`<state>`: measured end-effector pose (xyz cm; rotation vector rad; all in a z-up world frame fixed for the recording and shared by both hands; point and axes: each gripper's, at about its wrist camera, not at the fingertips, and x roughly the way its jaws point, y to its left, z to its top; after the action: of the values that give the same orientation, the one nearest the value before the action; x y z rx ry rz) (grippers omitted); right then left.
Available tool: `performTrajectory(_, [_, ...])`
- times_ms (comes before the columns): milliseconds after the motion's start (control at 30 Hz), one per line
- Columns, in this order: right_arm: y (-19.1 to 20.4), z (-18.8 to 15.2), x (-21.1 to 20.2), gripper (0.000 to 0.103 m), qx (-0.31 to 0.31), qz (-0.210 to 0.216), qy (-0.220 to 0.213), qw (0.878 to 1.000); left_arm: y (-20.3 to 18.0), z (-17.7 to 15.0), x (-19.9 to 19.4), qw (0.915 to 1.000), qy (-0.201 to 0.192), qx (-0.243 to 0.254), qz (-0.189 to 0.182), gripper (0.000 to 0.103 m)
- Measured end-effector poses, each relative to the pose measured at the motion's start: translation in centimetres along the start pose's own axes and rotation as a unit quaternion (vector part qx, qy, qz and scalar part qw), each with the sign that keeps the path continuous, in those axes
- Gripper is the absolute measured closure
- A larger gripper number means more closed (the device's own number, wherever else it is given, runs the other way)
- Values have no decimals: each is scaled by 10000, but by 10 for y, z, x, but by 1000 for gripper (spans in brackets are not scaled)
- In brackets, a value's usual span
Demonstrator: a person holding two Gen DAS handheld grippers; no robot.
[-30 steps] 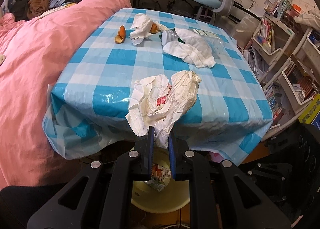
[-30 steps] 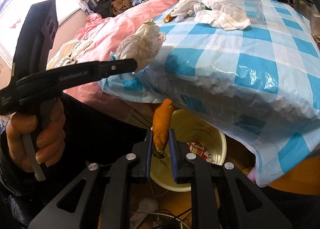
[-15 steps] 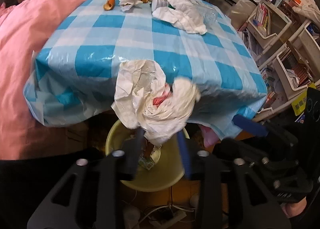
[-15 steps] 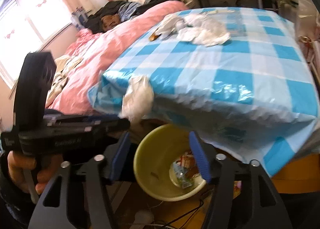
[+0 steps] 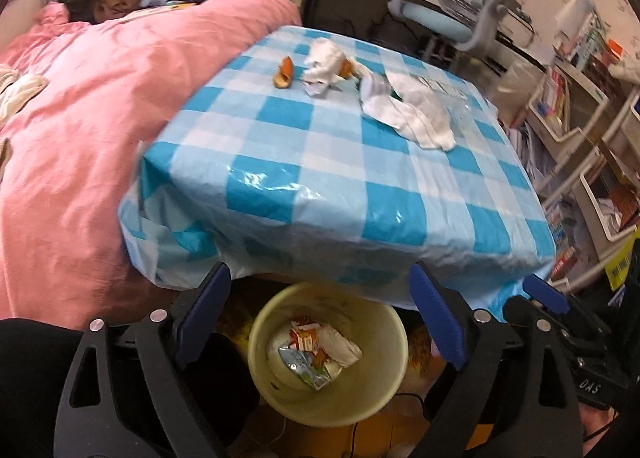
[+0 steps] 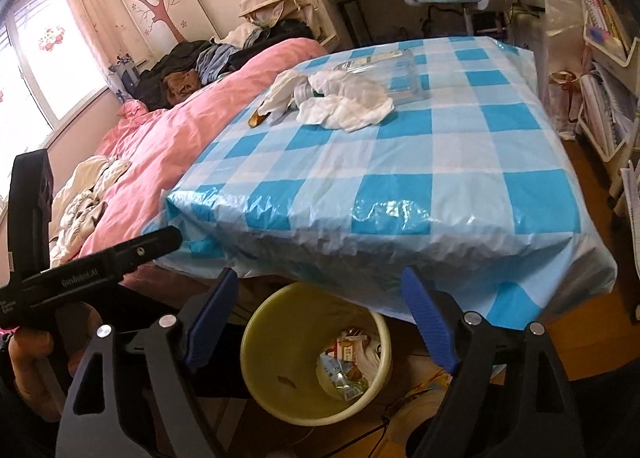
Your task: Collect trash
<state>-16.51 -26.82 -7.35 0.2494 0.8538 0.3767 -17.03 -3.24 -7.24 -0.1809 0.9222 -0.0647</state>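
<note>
My left gripper (image 5: 319,272) hangs over the yellow bin (image 5: 256,346); its jaws are opening, with nothing between them. Crumpled paper and wrappers (image 5: 316,354) lie inside the bin. My right gripper (image 6: 319,277) is above the same bin (image 6: 256,342), its jaws also opening and empty. On the far part of the checked table (image 5: 360,185) lie an orange peel (image 5: 284,73), a crumpled tissue (image 5: 324,65), a larger white tissue (image 5: 412,113) and a clear plastic bottle (image 5: 456,101). The right wrist view shows the white tissue (image 6: 348,101) and the peel (image 6: 256,119) too.
A pink duvet (image 5: 80,117) covers the bed left of the table, with clothes piled behind it. A blue desk chair (image 5: 452,5) stands beyond the table and shelves of books (image 5: 580,117) line the right side. A hand (image 6: 24,342) holds the left gripper.
Both grippers went from shut to wide open. The left let go of the crumpled paper wad and the right let go of the orange peel; both are gone from the jaws.
</note>
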Motion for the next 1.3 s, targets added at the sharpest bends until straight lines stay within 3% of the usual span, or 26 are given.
performTrajectory(467, [9, 0, -3, 14, -344, -386, -256, 9983, -2, 3, -5, 9993, -288, 110, 210, 11])
performTrajectory(1300, [19, 5, 10, 13, -492, -530, -328, 9968, -7, 13, -3, 9981, -520, 200, 266, 10])
